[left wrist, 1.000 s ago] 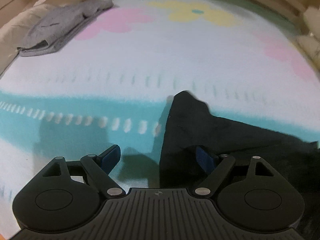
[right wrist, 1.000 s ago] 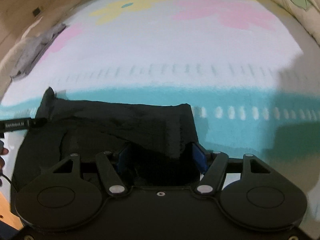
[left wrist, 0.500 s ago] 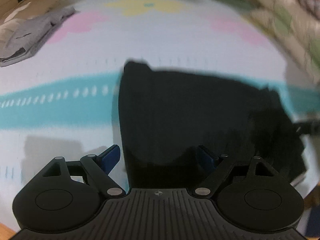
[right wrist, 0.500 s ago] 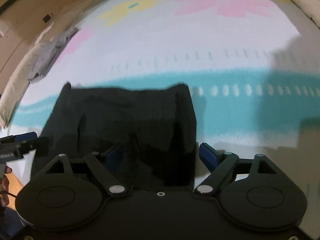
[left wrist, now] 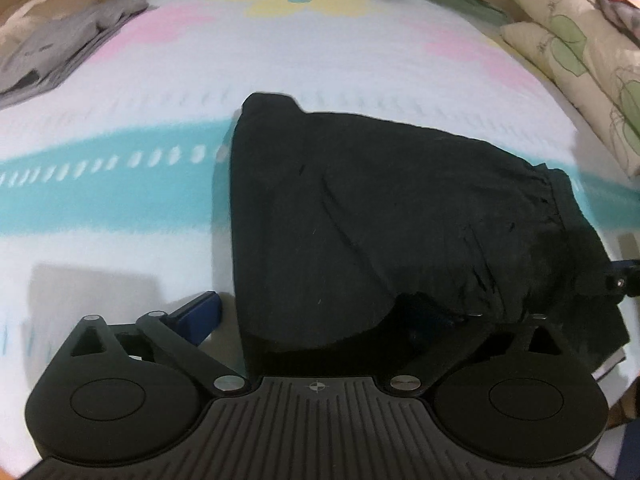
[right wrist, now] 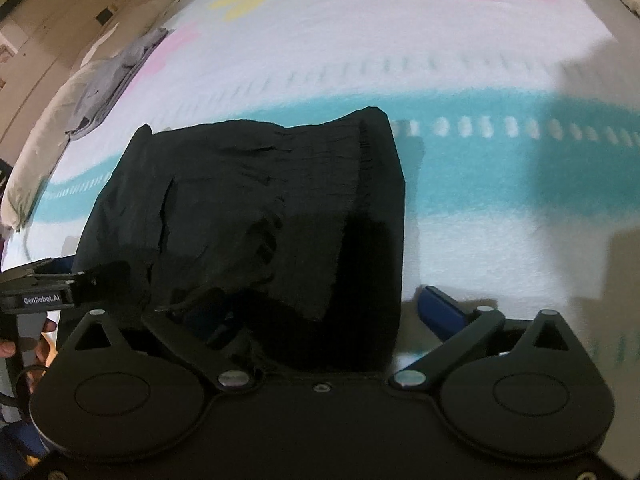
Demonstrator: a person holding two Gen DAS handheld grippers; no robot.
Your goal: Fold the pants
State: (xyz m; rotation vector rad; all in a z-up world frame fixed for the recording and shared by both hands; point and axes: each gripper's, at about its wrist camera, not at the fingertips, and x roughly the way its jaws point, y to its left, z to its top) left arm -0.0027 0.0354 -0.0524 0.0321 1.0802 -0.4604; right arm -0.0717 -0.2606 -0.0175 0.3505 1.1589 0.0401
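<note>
The black pants (left wrist: pixel 400 208) lie folded into a thick rectangle on the flowered bedspread (left wrist: pixel 320 60). My left gripper (left wrist: pixel 316 316) hangs over their near left corner, jaws opening wide. Its left blue pad (left wrist: pixel 196 316) is off the cloth, over the bedspread; the right pad is lost against the dark fabric. In the right wrist view the pants (right wrist: pixel 260 200) fill the middle, and my right gripper (right wrist: pixel 324 312) straddles their near right corner, jaws also opening. Its right pad (right wrist: pixel 440 308) stands clear over the bedspread. No pad presses on cloth. Each gripper shows at the other view's edge.
A folded grey garment (left wrist: pixel 60 56) lies at the far left of the bed, also in the right wrist view (right wrist: pixel 112 80). Leaf-print pillows (left wrist: pixel 580 60) line the far right. A white pillow (right wrist: pixel 40 140) borders the left edge. A hand (right wrist: pixel 8 344) holds the left gripper.
Both pairs of jaws have spread wider. The raised fold that the right gripper held has come down, and the pants now lie flat. Both views have shifted over the pants.
</note>
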